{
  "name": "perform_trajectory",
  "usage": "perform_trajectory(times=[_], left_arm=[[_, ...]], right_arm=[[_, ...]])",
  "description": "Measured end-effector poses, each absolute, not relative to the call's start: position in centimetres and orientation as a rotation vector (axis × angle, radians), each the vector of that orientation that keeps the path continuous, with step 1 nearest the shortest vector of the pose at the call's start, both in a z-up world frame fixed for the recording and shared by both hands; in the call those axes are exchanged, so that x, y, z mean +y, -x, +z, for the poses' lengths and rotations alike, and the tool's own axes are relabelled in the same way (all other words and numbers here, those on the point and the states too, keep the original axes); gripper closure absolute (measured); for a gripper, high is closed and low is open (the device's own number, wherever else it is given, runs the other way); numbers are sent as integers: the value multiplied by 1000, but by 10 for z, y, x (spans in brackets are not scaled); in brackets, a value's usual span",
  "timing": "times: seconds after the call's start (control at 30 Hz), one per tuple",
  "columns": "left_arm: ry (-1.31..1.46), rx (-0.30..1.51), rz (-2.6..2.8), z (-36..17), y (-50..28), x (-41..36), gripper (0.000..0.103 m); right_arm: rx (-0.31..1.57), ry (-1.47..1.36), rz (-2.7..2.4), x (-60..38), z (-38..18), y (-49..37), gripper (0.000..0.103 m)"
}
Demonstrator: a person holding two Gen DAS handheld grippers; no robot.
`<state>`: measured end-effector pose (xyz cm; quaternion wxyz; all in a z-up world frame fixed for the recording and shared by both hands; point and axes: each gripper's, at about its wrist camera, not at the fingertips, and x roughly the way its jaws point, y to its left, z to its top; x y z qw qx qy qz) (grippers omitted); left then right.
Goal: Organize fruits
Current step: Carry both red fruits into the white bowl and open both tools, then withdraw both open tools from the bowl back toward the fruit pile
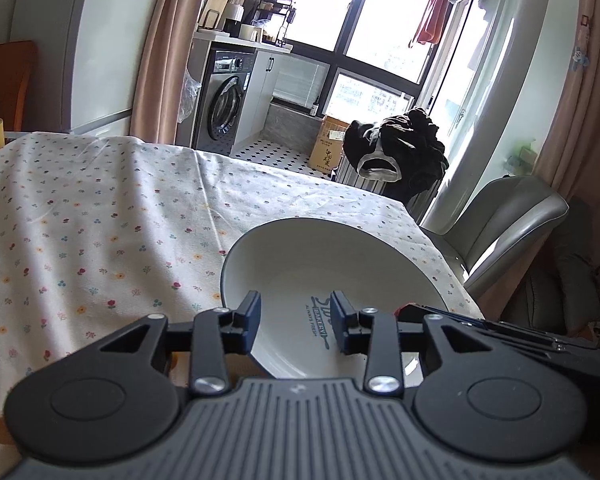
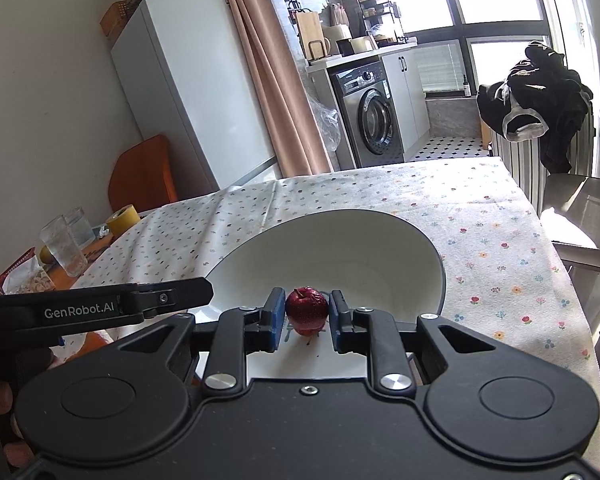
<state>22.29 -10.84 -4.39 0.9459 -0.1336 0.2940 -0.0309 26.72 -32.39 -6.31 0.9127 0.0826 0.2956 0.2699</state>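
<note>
The right hand-held gripper (image 2: pixel 307 314) clenches a small dark-red apple (image 2: pixel 307 311) between its blue pads, holding it over the inside of the white bowl (image 2: pixel 340 248) on the floral-clothed tabletop (image 2: pixel 480 240); the left hand-held gripper (image 1: pixel 298 322) hangs released and holding nothing above the same bowl

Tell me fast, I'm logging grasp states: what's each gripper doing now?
Left gripper: open, empty, over the white bowl.
Right gripper: shut on the red apple.
</note>
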Motion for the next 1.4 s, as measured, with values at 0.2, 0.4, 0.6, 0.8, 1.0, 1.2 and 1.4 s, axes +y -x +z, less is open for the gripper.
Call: perform_trajectory(times=[0.2, 0.4, 0.6, 0.8, 1.0, 1.2, 1.4], left_arm=[[290, 589, -35, -43, -205, -100, 44], [277, 578, 31, -39, -182, -88, 26], [222, 549, 88, -30, -162, -81, 17], [187, 545, 136, -23, -140, -75, 12], [219, 546, 188, -23, -117, -66, 8], [244, 531, 240, -21, -101, -59, 8], [231, 497, 237, -12, -86, -52, 7]], right_arm=[[574, -164, 544, -326, -63, -260, 58], [561, -194, 560, -332, -64, -251, 42], [528, -192, 603, -328, -60, -241, 26], [499, -189, 664, -323, -53, -226, 21], [475, -183, 722, -315, -47, -210, 16], [467, -162, 757, -309, -43, -199, 16], [467, -151, 784, -306, -43, -188, 14]])
